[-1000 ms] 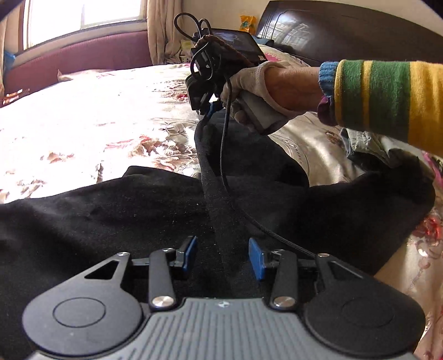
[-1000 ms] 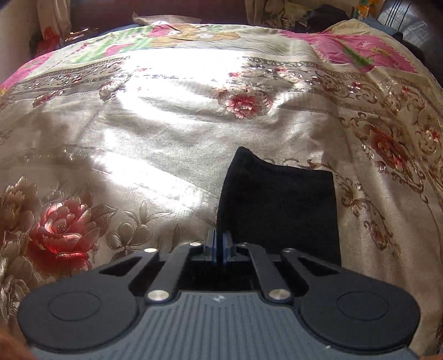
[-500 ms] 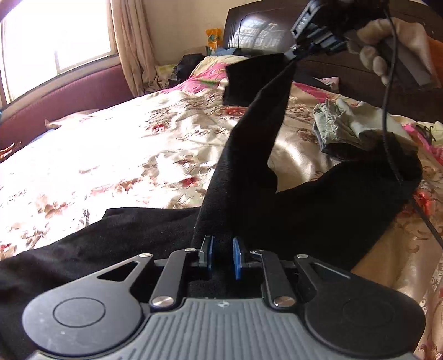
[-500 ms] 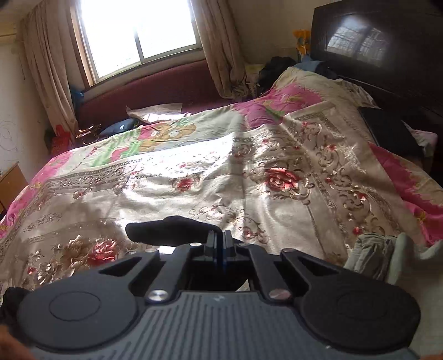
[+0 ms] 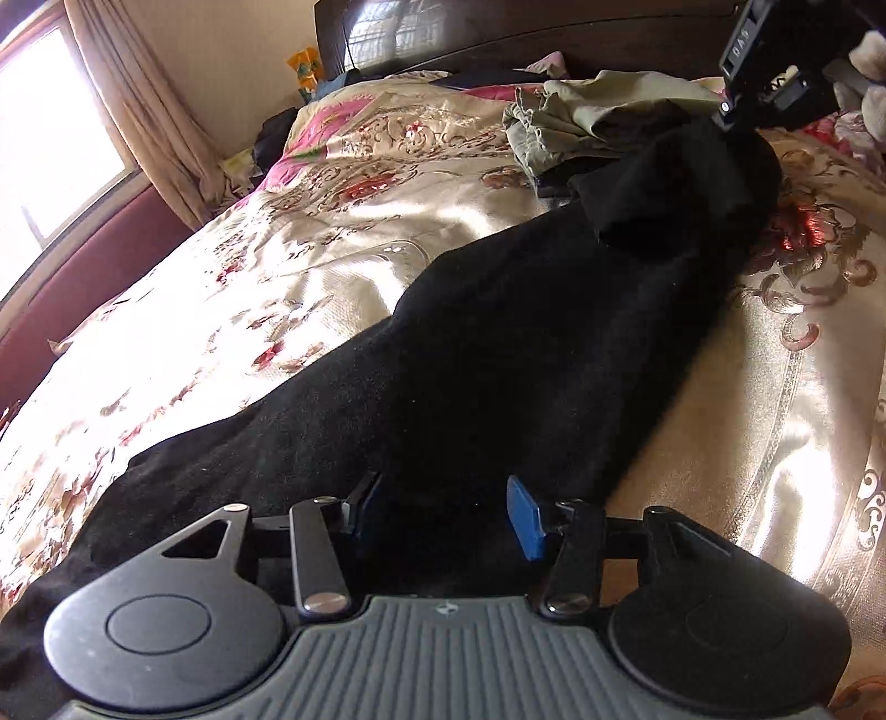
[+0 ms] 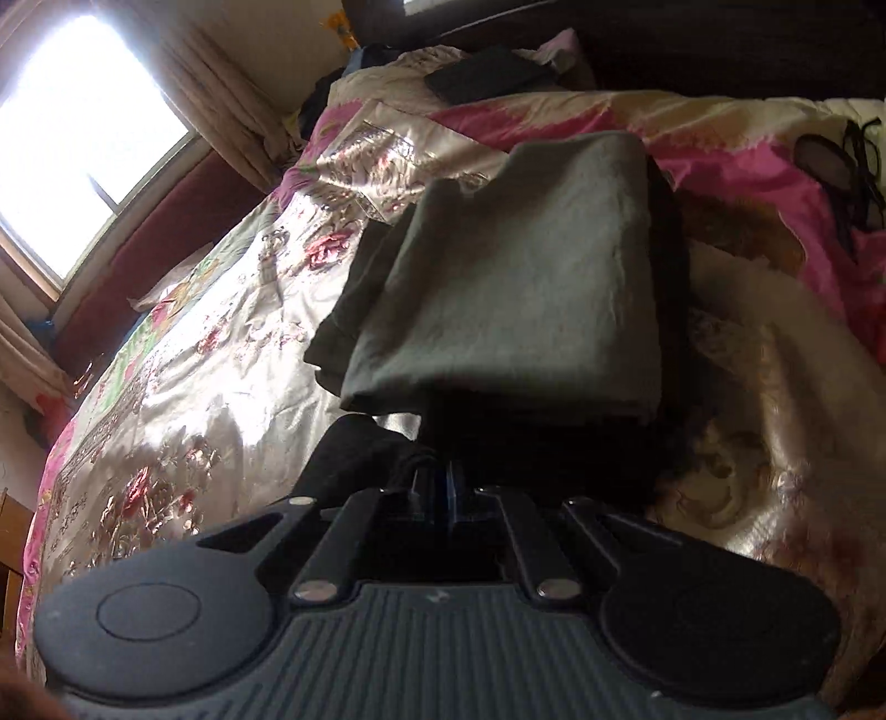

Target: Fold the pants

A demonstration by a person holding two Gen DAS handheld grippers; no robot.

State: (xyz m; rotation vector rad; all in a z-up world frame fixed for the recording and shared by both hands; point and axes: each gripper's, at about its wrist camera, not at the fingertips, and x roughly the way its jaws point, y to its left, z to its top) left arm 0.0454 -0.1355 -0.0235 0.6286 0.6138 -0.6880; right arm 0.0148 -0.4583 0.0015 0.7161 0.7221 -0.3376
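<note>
The black pants (image 5: 498,354) lie lengthwise on the flowered bedspread (image 5: 310,260), one leg end folded back over the far end. My left gripper (image 5: 443,512) is open, its blue pads either side of the near pants edge, low over the cloth. My right gripper (image 6: 448,487) is shut on the black pants' leg end (image 6: 354,454); it also shows in the left wrist view (image 5: 736,119), pinching the cloth at the far end.
A folded grey-green garment (image 6: 509,282) lies on the bed just beyond the right gripper, seen crumpled in the left wrist view (image 5: 587,122). A dark headboard (image 5: 554,39) stands behind. A window (image 6: 77,144) and curtain are on the left.
My right gripper carried the leg end from high in the air down onto the pants' far end. My left gripper's pads spread from nearly shut to open.
</note>
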